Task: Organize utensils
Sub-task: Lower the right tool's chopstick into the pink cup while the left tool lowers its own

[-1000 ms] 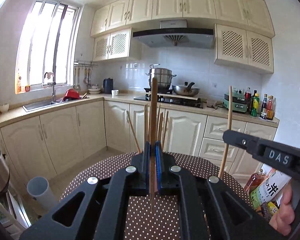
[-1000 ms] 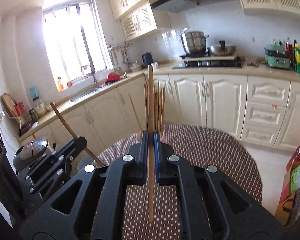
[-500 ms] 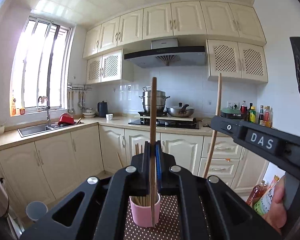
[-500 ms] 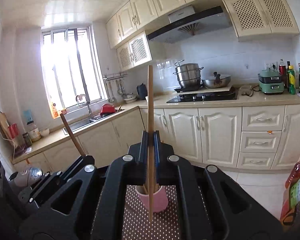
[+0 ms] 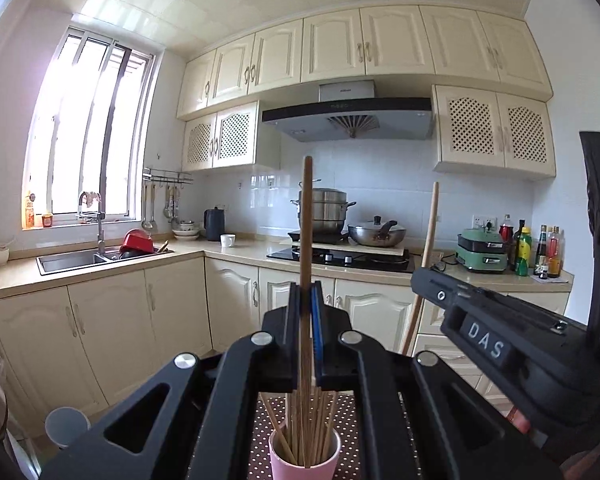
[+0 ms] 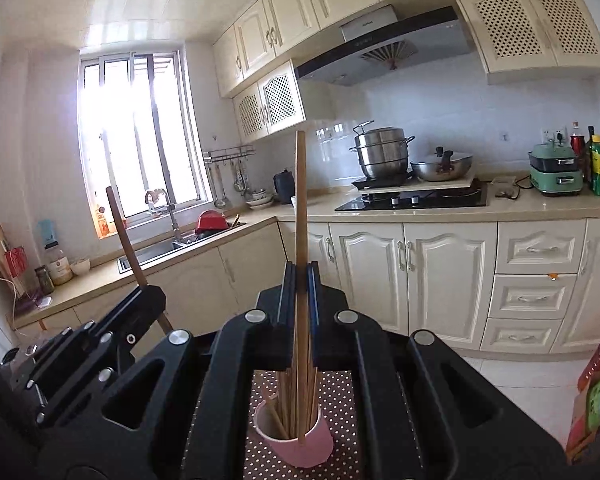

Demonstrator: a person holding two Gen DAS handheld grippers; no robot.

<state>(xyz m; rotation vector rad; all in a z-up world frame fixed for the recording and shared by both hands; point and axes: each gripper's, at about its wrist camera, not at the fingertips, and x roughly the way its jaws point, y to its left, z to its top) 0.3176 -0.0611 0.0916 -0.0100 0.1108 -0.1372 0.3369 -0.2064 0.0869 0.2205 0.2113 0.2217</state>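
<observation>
My left gripper [image 5: 306, 294] is shut on a brown wooden chopstick [image 5: 307, 216] that stands upright between its pads. My right gripper [image 6: 301, 276] is shut on a paler upright chopstick [image 6: 300, 200]. Below both sets of fingers a pink cup [image 5: 304, 462] [image 6: 296, 438] holds several chopsticks on a brown dotted tablecloth [image 6: 340, 400]. The lower end of each held stick overlaps the cup in the picture; I cannot tell whether it is inside. The right gripper [image 5: 422, 280] shows at the right of the left wrist view. The left gripper [image 6: 152, 296] shows at the left of the right wrist view.
Cream kitchen cabinets run behind the table, with a sink [image 5: 72, 260] on the left and a hob with pots [image 5: 340, 256] in the middle. Bottles and a green appliance [image 5: 482, 254] stand on the right counter. A grey bucket [image 5: 66, 426] is on the floor; bottles [image 6: 598, 380] stand low right.
Both grippers have risen and drawn back from the cup, each still shut on its chopstick. The pink cup has come into sight under the fingers and the views have tipped upward.
</observation>
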